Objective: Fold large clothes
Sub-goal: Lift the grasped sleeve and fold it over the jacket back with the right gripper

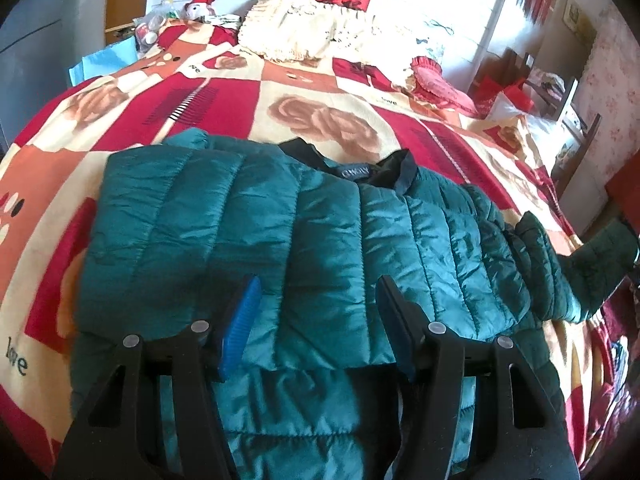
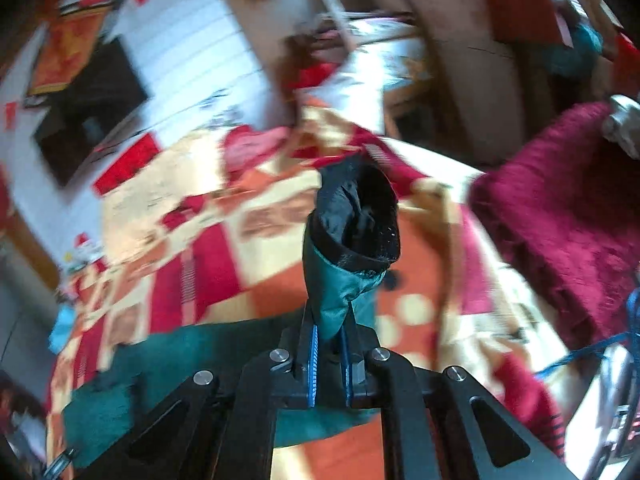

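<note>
Teal quilted jacket (image 1: 280,224) flat on bed

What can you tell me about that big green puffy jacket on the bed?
The teal-green quilted puffer jacket looks shiny and padded, stitched in puffy channels, with a dark collar and a label inside the neck. It lies spread on the red, cream and orange patterned blanket. One sleeve reaches off to the right, and its dark cuff is pinched in the right hand-held gripper. The left hand-held gripper is over the jacket's body, open.
</note>
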`<state>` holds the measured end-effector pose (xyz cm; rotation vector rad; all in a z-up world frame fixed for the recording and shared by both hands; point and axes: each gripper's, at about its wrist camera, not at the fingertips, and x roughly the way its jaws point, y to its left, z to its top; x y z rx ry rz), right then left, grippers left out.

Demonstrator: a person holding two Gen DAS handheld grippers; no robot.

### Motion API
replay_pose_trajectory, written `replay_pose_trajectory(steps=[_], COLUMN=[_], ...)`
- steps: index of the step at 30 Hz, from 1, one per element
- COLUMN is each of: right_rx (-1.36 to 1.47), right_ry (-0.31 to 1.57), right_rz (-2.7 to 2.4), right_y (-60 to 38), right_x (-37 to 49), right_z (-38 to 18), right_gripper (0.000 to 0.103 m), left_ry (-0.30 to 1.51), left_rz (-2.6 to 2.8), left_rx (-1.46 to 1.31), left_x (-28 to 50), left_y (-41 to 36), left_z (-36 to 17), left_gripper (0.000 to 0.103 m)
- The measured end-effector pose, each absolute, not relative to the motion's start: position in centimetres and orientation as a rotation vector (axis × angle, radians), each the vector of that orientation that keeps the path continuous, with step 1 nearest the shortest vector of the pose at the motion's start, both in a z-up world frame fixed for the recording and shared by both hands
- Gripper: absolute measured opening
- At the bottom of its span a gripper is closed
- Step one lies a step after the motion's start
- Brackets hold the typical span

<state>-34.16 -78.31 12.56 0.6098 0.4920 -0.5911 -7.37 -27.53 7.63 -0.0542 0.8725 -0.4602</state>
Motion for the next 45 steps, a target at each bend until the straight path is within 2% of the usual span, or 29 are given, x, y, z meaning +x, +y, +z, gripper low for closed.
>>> replay_pose_trajectory(steps=[7,13,24,28,30,31,33,34,36,38,44,45], right_rx=[0.527,0.510,0.471,0.482,0.501,0.511,0.514,0.507,0.489,0.521,0.573,0.579], right_ry=[0.546,0.619,0.798,0.894,0.888,0.889,0.876,0.861,0.831,0.829,0.798,0.789], right_rz=[-0.324,-0.120,0.136,0.136,0.143,0.155,0.193,0.195,0.186,0.196,0.180,0.180], right_y=[-69.1,-60.9,-46.2,-45.0,-45.4,-45.6,-45.9,-46.0,-46.2,-46.9,-48.6,-48.9], right_x=[-27.9,-21.7,-12.9,-11.1,-11.2,-11.4,-12.1,-12.5,-13.5,-14.2,-16.0,-16.4], right_z=[15.0,14.1,7.2,3.9,3.6,3.8,4.7,5.3,6.2,6.2,7.0,7.3], right_gripper=[0.008,0.008,0.008,0.008,0.013,0.023,0.054,0.059,0.061,0.061,0.061,0.061], left_ry=[0.874,0.875,0.895,0.901,0.896,0.890,0.883,0.882,0.893,0.903,0.891,0.898], left_rz=[-0.429,-0.406,-0.430,-0.466,-0.485,-0.497,-0.518,-0.525,-0.542,-0.554,-0.609,-0.622], left_rx=[-0.103,-0.151,-0.196,-0.221,-0.236,-0.244,-0.256,-0.261,-0.279,-0.299,-0.280,-0.269], left_x=[-7.0,-6.7,-6.1,-6.3,-6.4,-6.5,-6.7,-6.8,-7.0,-7.2,-8.1,-8.0], left_y=[-24.2,-21.4,-20.0,-20.2,-20.4,-20.6,-21.0,-21.2,-21.8,-22.4,-25.1,-25.8], left_z=[8.3,8.3,7.9,8.0,8.3,8.5,8.9,9.0,9.2,9.2,10.4,10.5], left_gripper=[0.060,0.060,0.060,0.060,0.060,0.060,0.060,0.060,0.061,0.070,0.073,0.078])
